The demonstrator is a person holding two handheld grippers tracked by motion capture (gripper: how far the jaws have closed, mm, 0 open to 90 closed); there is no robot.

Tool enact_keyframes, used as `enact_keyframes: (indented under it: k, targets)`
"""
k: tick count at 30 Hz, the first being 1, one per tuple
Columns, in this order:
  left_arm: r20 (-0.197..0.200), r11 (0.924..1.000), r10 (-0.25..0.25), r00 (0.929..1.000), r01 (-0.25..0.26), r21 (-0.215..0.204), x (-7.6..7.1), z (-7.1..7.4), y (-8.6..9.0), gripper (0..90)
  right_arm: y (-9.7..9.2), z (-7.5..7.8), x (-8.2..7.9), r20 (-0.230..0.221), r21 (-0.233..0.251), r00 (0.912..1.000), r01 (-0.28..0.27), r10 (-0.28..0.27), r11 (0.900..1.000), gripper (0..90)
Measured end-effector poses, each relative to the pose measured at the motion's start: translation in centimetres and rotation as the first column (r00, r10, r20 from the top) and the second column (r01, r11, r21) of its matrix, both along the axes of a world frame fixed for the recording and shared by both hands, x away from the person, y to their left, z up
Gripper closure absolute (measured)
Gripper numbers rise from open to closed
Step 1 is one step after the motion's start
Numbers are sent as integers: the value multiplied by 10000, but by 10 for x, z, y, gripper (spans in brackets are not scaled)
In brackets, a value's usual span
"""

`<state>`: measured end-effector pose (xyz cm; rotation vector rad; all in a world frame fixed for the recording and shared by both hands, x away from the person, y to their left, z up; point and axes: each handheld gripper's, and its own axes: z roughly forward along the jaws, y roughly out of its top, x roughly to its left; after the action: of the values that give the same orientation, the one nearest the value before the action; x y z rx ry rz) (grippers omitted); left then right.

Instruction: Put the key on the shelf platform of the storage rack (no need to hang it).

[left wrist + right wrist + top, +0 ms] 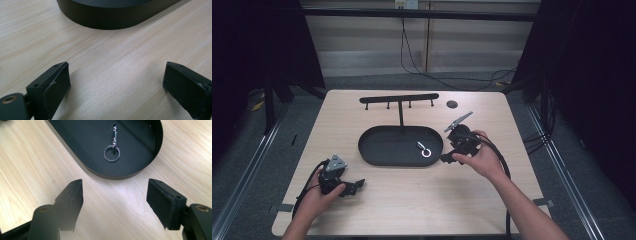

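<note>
A silver key ring with a clasp (pixel 424 149) lies in the right end of the black oval tray (pixel 382 155), which carries a T-shaped hook rack (pixel 399 98). My right gripper (pixel 447 158) hovers just right of the tray, open and empty. In the right gripper view the key ring (pixel 112 152) lies ahead of the right gripper (pixel 115 195) inside the tray (pixel 140 170). My left gripper (pixel 358 185) rests low on the table at the front left, open with nothing between its jaws. The left gripper view has the left gripper (pixel 116 82) over bare wood, facing the tray wall (pixel 112 20).
A small black round disc (pixel 452 104) sits on the table behind the tray at the right. The light wooden table (pixel 412 200) is bordered by dark floor and black curtains on both sides. Cables (pixel 412 55) run along the floor at the back.
</note>
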<state>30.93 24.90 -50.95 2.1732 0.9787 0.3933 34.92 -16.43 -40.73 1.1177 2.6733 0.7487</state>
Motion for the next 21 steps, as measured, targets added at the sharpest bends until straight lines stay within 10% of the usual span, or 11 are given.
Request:
enact_keyframes:
  k: [21]
  targets:
    - [-8, 10000, 2, 10000, -2, -5, 0, 0, 0, 70, -21, -8, -22, -45, -108, 9999, -93, 93, 9999, 297]
